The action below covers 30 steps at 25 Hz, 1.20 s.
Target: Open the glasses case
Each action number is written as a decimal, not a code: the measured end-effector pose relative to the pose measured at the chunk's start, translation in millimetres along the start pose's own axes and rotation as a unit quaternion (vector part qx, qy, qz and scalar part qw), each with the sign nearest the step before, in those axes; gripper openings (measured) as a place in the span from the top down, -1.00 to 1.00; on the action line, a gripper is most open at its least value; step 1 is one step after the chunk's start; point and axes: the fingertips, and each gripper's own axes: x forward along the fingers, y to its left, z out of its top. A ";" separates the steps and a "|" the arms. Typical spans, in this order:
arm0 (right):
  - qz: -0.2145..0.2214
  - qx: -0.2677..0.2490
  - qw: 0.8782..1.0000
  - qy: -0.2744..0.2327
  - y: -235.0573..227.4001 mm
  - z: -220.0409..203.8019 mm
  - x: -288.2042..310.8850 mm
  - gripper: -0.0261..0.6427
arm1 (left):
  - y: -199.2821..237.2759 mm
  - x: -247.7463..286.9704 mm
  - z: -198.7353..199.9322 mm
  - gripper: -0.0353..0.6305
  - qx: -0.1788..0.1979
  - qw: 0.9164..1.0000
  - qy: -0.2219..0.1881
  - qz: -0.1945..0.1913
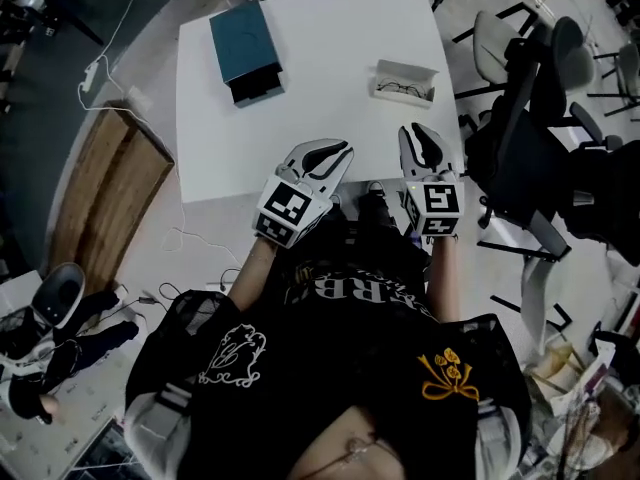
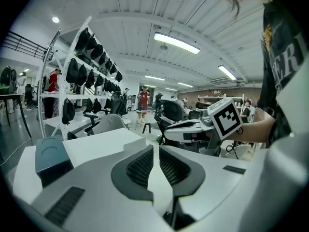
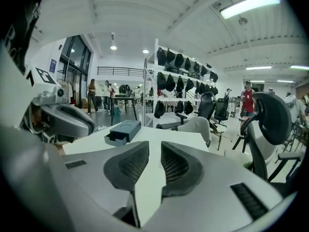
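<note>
Glasses case point(image 1: 405, 80) is sitting lid-up on the worktop point(image 1: 320, 148) (already open, I'd judge). Left tongs point(image 1: 322, 151) and right tongs point(image 1: 421, 136) are hovering empty, slightly parted, best steering clear.

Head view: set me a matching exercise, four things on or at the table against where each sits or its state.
Things:
1. teal box
2. glasses case
3. left gripper
4. right gripper

Places:
A. near edge of the table, right corner
B. far left
C. far right, lid up, glasses showing
D. near edge, middle

Pairs: 1-B, 2-C, 3-D, 4-A
</note>
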 end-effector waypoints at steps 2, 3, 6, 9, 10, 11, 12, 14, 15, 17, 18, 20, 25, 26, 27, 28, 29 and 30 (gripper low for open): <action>-0.007 0.010 1.000 -0.005 10.3 -0.9 -7.7 0.66 | -2.5 -4.8 -6.1 0.76 0.002 1.000 0.003 -0.011; -0.009 0.013 1.000 -0.006 14.3 -1.5 -11.0 0.66 | -3.5 -6.2 -8.4 0.76 0.003 1.000 0.004 -0.016; -0.012 0.019 1.000 -0.009 24.3 -1.9 -19.4 0.67 | -7.3 -9.6 -11.6 0.76 0.003 1.000 0.001 -0.024; -0.003 0.021 1.000 -0.010 34.8 -0.3 -27.9 0.67 | -11.8 -14.3 -10.2 0.76 0.001 1.000 -0.008 -0.025; 0.001 0.022 1.000 -0.011 37.9 -0.8 -30.1 0.68 | -12.8 -16.3 -9.7 0.76 0.001 1.000 -0.009 -0.024; 0.005 0.022 1.000 -0.013 40.5 -1.6 -32.0 0.70 | -13.7 -18.3 -9.5 0.76 0.000 1.000 -0.010 -0.023; 0.006 0.022 1.000 -0.015 42.6 -1.6 -33.7 0.71 | -14.6 -20.2 -9.7 0.76 -0.001 1.000 -0.011 -0.021; 0.008 0.021 1.000 -0.017 45.4 2.0 -37.5 0.72 | -17.0 -23.5 -10.3 0.76 -0.005 1.000 -0.014 -0.016; 0.013 0.022 1.000 -0.017 47.2 3.1 -40.0 0.72 | -18.8 -25.0 -10.7 0.76 -0.008 1.000 -0.015 -0.012; 0.025 0.024 0.999 -0.020 50.8 1.6 -47.8 0.74 | -23.6 -27.9 -12.1 0.76 -0.011 1.000 -0.016 -0.002; 0.028 0.021 0.999 -0.024 52.0 1.9 -53.0 0.77 | -26.4 -28.9 -13.3 0.76 -0.013 1.000 -0.015 0.004; 0.031 0.005 0.999 -0.031 54.8 4.9 -64.1 0.83 | -31.4 -29.4 -15.7 0.76 -0.018 1.000 -0.013 0.019; 0.062 -0.031 0.997 -0.037 66.6 -2.0 -98.0 0.83 | -55.8 -34.3 -21.1 0.76 -0.029 0.998 -0.012 0.053; 0.069 -0.031 0.996 -0.040 66.6 -4.0 -105.0 0.84 | -62.7 -34.6 -21.5 0.76 -0.029 0.998 -0.011 0.058; 0.074 -0.030 0.996 -0.042 66.4 -5.8 -112.1 0.85 | -70.2 -35.0 -21.8 0.76 -0.029 0.998 -0.011 0.062; 0.081 -0.029 0.995 -0.045 66.8 -7.5 -119.6 0.85 | -78.4 -36.1 -22.3 0.76 -0.030 0.997 -0.010 0.066; 0.089 -0.027 0.995 -0.048 68.2 -9.3 -127.4 0.85 | -87.2 -38.2 -23.3 0.76 -0.032 0.997 -0.010 0.070; 0.098 -0.025 0.994 -0.052 70.0 -11.2 -135.3 0.85 | -96.6 -40.9 -24.5 0.76 -0.035 0.997 -0.011 0.075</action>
